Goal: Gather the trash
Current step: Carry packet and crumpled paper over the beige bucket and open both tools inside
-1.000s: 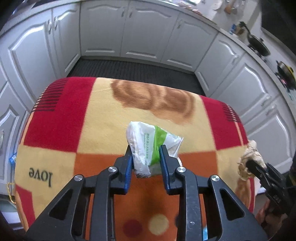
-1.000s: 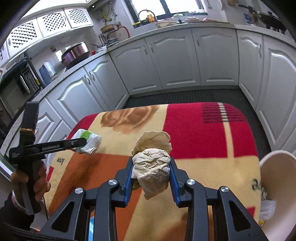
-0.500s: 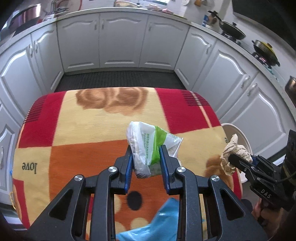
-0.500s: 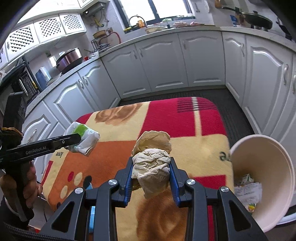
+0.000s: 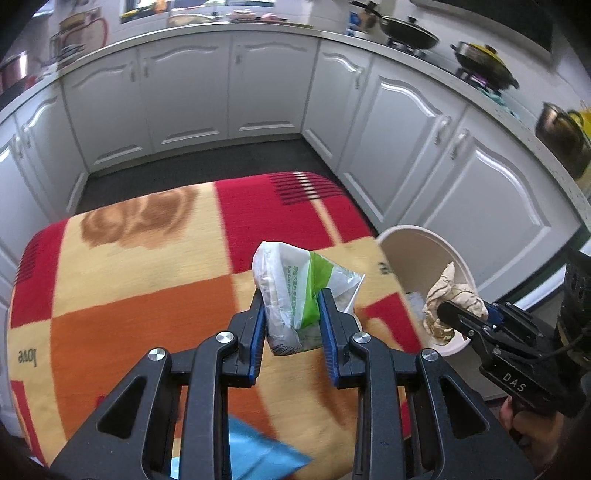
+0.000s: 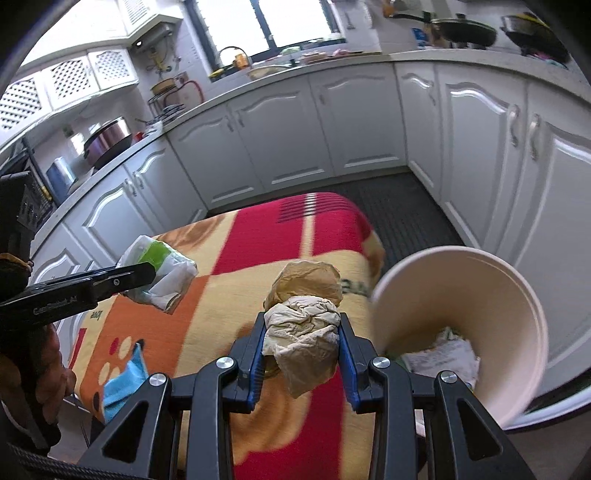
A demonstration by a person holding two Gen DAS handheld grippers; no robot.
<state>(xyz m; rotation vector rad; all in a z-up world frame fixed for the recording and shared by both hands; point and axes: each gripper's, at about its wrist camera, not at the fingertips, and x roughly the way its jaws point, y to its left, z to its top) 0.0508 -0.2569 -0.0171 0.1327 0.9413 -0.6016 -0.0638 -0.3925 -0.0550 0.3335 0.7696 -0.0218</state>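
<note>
Now, both tongs are loaded: the left tongs [image 5: 291,317] are clamped narrow on a white-and-green plastic wrapper [image 5: 295,291], its crumpled top sticking up above the blue pads, held in the air over the blanket-covered counter [image 5: 147,266]. Over on the right, the right tongs [image 6: 301,347] are squeezed around a crumpled wad of beige paper [image 6: 303,328], which bulges above and hangs below the pads. From the left wrist view that wad sits right over the near rim of the cream-coloured bin [image 5: 417,243], which stands off the right-hand edge of the counter, beside the white cabinets [image 5: 461,166]. Looking from the right wrist, the bin's mouth gapes just to the right of the paper, and there's already some crumpled white rubbish [image 6: 443,354] lying inside. A blue sheet [image 6: 123,376] rests on the blanket near the front edge, close to the person's left hand [image 6: 44,373], and pans [image 5: 410,35] line the worktop behind.
</note>
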